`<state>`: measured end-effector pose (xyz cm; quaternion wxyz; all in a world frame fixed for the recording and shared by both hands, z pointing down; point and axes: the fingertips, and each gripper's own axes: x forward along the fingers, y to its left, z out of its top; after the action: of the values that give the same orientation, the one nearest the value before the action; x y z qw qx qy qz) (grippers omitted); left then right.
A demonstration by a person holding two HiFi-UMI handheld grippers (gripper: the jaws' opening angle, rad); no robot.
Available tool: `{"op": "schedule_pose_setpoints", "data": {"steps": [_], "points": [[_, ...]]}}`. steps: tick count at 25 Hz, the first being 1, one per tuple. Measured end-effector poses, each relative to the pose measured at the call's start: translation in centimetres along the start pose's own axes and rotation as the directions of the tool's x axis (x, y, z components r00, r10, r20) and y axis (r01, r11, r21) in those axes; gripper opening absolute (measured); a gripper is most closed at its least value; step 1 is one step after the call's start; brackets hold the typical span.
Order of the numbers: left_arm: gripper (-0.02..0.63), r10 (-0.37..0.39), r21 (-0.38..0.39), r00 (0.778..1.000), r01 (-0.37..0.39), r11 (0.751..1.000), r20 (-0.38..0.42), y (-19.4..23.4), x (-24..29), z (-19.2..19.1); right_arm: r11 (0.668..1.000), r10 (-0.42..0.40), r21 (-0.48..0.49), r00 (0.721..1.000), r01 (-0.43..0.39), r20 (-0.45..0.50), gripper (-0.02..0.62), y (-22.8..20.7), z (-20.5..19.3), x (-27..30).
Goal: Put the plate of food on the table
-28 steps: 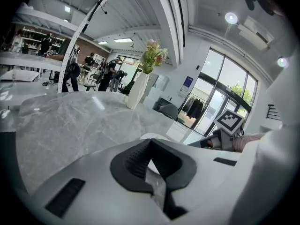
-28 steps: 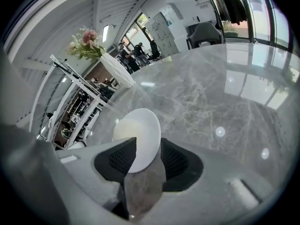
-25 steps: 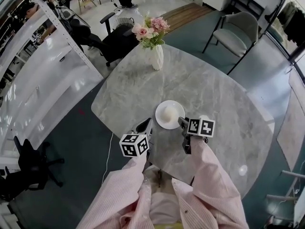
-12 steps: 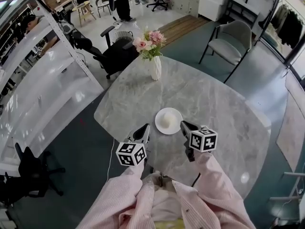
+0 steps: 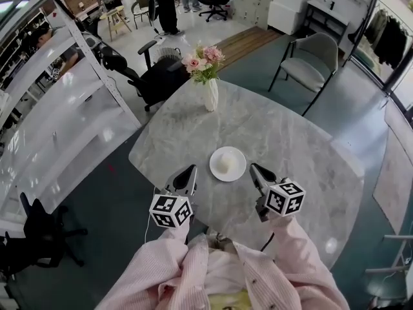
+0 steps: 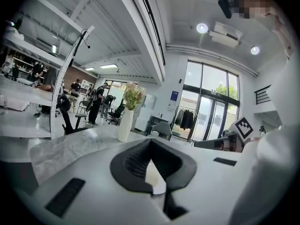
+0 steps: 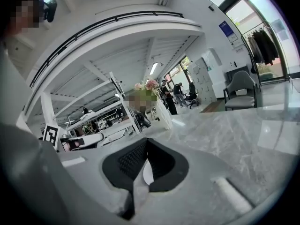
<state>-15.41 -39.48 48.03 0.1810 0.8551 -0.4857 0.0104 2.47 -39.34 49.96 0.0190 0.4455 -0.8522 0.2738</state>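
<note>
A white plate (image 5: 228, 163) with a pale round piece of food (image 5: 225, 162) rests on the grey marble table (image 5: 290, 134), near its front edge. My left gripper (image 5: 190, 171) hovers just left of the plate, jaws together, holding nothing. My right gripper (image 5: 254, 168) is just right of the plate, also shut and empty. Neither touches the plate. In the left gripper view the black pads (image 6: 136, 161) of the left gripper (image 6: 150, 142) meet at the tip. The right gripper view shows the same for the right gripper (image 7: 146, 141).
A white vase of pink flowers (image 5: 210, 94) stands at the table's far side. A grey chair (image 5: 310, 66) is beyond the table on the right and a black office chair (image 5: 155, 76) on the left. White shelving (image 5: 58, 121) runs along the left.
Both grippers have drawn back from the plate's rim toward me. The plate stays on the table where it was.
</note>
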Motion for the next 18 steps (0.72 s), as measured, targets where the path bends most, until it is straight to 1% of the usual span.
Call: {"op": "schedule_pose_setpoints", "data": {"steps": [6,10,18], "points": [[-0.005,0.017,0.028,0.999,-0.018,0.999,0.050,-0.3,-1.5,1.4,0.999,0.017,-0.041,0.996,-0.014,0.082,0.006,0.8,1.6,-1.7],[-0.005,0.028,0.047,0.997,-0.031,0.998,0.071,-0.1,-2.2,1.9,0.998,0.016,-0.062,0.990,-0.007,0.142,0.005,1.2,2.5,-2.3],[-0.005,0.045,0.058,0.995,-0.050,0.997,0.086,0.2,-2.5,2.4,0.996,0.014,-0.092,0.985,0.002,0.170,0.005,1.4,2.9,-2.5]]}}
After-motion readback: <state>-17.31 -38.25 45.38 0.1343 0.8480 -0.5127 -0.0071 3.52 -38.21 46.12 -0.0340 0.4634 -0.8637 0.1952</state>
